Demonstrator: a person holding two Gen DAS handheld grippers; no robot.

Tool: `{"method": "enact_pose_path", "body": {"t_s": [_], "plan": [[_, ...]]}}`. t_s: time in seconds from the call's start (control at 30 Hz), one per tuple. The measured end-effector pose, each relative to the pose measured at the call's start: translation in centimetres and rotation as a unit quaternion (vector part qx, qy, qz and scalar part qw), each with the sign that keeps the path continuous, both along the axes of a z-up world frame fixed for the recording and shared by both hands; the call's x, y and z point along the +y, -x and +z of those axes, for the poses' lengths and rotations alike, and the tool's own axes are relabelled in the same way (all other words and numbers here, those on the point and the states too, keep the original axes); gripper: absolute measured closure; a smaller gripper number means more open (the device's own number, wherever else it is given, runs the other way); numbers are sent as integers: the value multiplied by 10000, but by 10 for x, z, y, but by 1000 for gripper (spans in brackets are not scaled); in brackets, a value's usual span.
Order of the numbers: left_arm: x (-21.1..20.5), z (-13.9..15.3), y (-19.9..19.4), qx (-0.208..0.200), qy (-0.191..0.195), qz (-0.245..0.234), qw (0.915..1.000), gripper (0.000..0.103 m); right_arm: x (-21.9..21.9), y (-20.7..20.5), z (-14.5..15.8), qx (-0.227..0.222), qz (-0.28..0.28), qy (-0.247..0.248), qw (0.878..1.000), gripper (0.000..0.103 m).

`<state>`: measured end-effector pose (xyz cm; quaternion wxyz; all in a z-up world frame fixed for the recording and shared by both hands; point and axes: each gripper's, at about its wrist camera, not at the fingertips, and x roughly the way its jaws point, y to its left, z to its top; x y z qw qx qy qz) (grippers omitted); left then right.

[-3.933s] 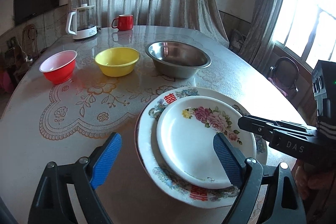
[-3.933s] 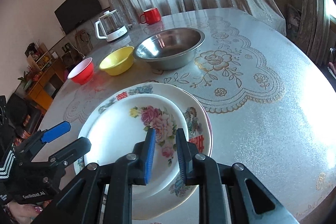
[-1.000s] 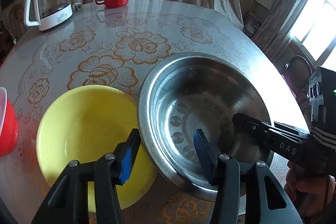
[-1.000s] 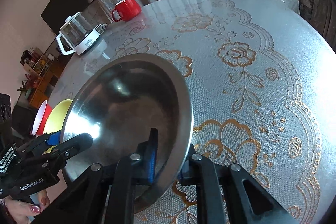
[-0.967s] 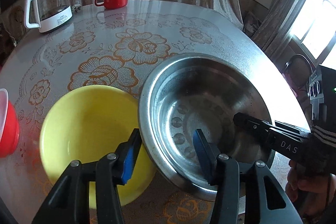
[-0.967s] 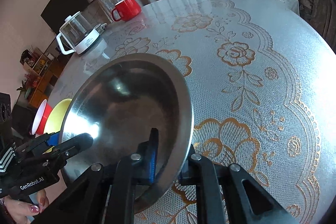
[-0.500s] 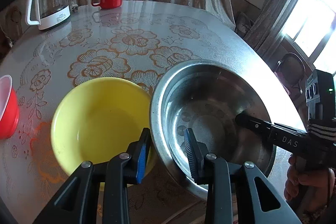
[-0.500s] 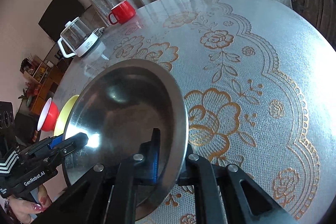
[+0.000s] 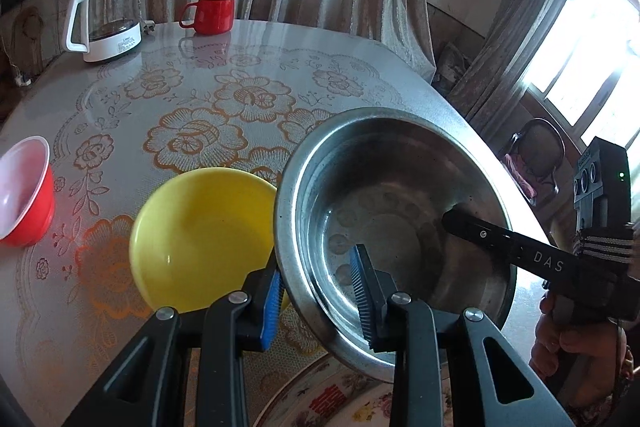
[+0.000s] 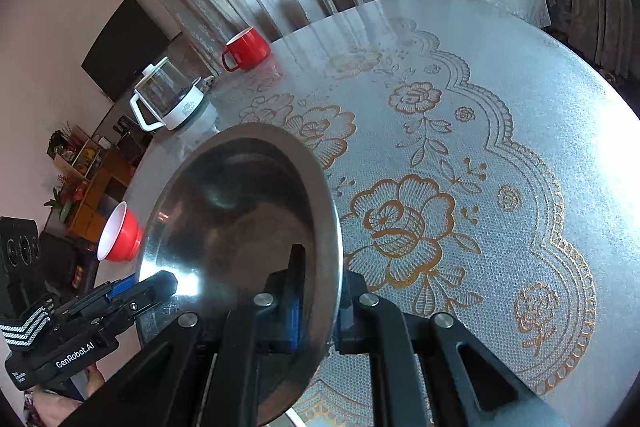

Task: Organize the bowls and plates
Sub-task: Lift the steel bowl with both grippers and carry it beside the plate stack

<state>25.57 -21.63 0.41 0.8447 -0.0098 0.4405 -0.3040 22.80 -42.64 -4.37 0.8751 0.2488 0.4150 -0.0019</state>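
Both grippers hold the steel bowl (image 9: 400,211) off the table, tilted. My left gripper (image 9: 318,293) is shut on its near left rim. My right gripper (image 10: 318,303) is shut on the opposite rim of the steel bowl (image 10: 240,219); it also shows in the left wrist view (image 9: 480,233). The yellow bowl (image 9: 200,235) sits on the table just left of the steel bowl. The red bowl (image 9: 24,195) stands further left. The stacked floral plates (image 9: 344,399) lie below the steel bowl at the bottom edge.
A glass kettle (image 9: 106,23) and a red mug (image 9: 210,13) stand at the far side of the round table (image 9: 224,99). Curtains hang behind. The table edge drops off on the right, with a chair (image 9: 538,155) beyond it.
The left gripper closed on the steel bowl's rim. Both grippers lifted the bowl and drew it back toward the plates; the yellow bowl stayed in place.
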Motion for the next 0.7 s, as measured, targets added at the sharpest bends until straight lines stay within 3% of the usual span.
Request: {"method": "enact_pose_path", "body": {"t_s": [0.37,0.7], "plan": [[58,45,34,-495,352,248,9978,71,43,17,45,-447,270,-26,9986,93],[134,45,68,-570,361,738,9950,71,117,30,61,-660,889,-427,9929,94]]}}
